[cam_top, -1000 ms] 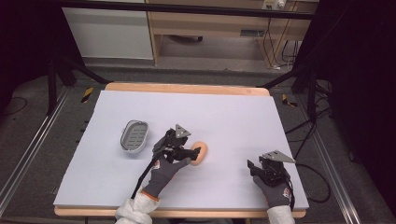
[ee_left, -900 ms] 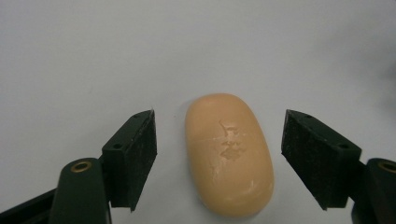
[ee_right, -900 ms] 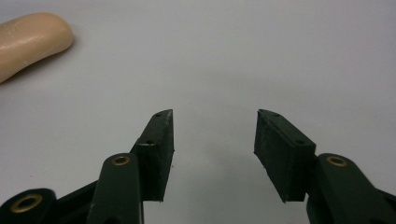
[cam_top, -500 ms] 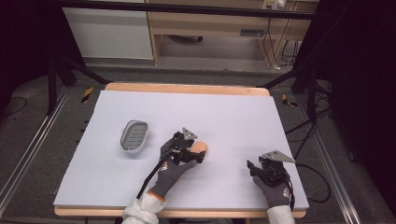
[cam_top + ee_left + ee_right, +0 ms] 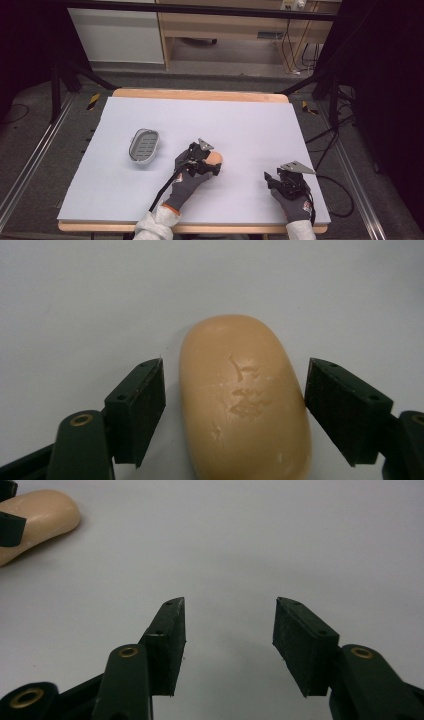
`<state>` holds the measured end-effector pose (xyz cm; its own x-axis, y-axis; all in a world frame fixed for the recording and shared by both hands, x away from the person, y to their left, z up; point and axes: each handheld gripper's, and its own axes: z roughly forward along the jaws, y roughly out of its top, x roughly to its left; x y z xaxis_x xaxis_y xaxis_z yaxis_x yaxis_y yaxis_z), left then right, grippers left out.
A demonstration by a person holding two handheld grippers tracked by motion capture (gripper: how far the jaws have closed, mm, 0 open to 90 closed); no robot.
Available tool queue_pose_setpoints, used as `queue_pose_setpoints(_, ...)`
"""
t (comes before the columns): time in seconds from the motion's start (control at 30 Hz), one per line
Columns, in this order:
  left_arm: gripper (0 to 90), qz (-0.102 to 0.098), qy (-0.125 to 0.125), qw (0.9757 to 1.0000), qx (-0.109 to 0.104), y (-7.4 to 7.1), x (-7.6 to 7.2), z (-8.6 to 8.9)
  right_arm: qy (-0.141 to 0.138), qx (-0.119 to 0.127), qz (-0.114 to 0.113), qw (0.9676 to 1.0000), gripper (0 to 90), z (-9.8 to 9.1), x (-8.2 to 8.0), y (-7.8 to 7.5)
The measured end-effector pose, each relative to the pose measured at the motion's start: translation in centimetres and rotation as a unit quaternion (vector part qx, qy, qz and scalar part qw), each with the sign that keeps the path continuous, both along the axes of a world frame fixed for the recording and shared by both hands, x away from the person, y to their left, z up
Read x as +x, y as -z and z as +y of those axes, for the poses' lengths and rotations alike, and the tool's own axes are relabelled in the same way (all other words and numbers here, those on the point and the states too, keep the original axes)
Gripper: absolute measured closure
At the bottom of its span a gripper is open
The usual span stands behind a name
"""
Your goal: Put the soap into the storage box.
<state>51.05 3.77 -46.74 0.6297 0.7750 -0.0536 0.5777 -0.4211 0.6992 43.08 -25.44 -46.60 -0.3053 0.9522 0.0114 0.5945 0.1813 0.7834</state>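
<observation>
— Left gripper (image 5: pixel 235 405) is sitting low over the soap bar (image 5: pixel 245 400), jaws parted to either side of it. The right-hand pad looks to be just brushing the bar's edge, while a sliver of table (image 5: pixel 150 200) is showing between the left-hand pad and the soap. So nothing is being gripped yet.

— Where is the bar lying?

— Flat on the white table, near the middle, a little toward the person's side; in the high view the left gripper (image 5: pixel 202 162) is covering most of it. I'm judging the step as closing on the bar across its short width.

— How should it be done well?

— By keeping the pads square to the long sides and centred along the bar, then closing gently. Soap is slick and rounded, so a squeeze near one end is likely to squirt it out.

— And the other hand?

— Right gripper (image 5: pixel 229 640) is resting off to the right, jaws about half open and holding nothing, well apart from the soap.

— Any container?

— Yes, a grey soap dish (image 5: pixel 144 146) is sitting to the left of the bar, a short way off. It looks empty, with only its slotted floor showing.
</observation>
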Motion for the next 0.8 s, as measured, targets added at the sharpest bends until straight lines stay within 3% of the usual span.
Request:
queue_pose_setpoints(0.27, 26.7, 0.007, 0.002, 0.9999, 0.010, 0.9, 0.3, -0.7, 0.000, 0.003, 0.003, 1.0000, 47.0, 0.0, 0.0, 0.0)
queue_pose_setpoints(0.57, 28.8, -0.004, -0.013, 0.9992, 0.037, 0.9, 0.0, -1.5, 0.002, 0.006, 0.005, 1.0000, 47.1, -0.1, 0.0, 0.0)
queue_pose_setpoints(0.8, 30.9, -0.001, -0.020, 0.9992, 0.035, 0.9, 0.0, -1.5, 0.003, 0.005, 0.006, 1.0000, 47.3, -0.1, 0.0, 0.1)
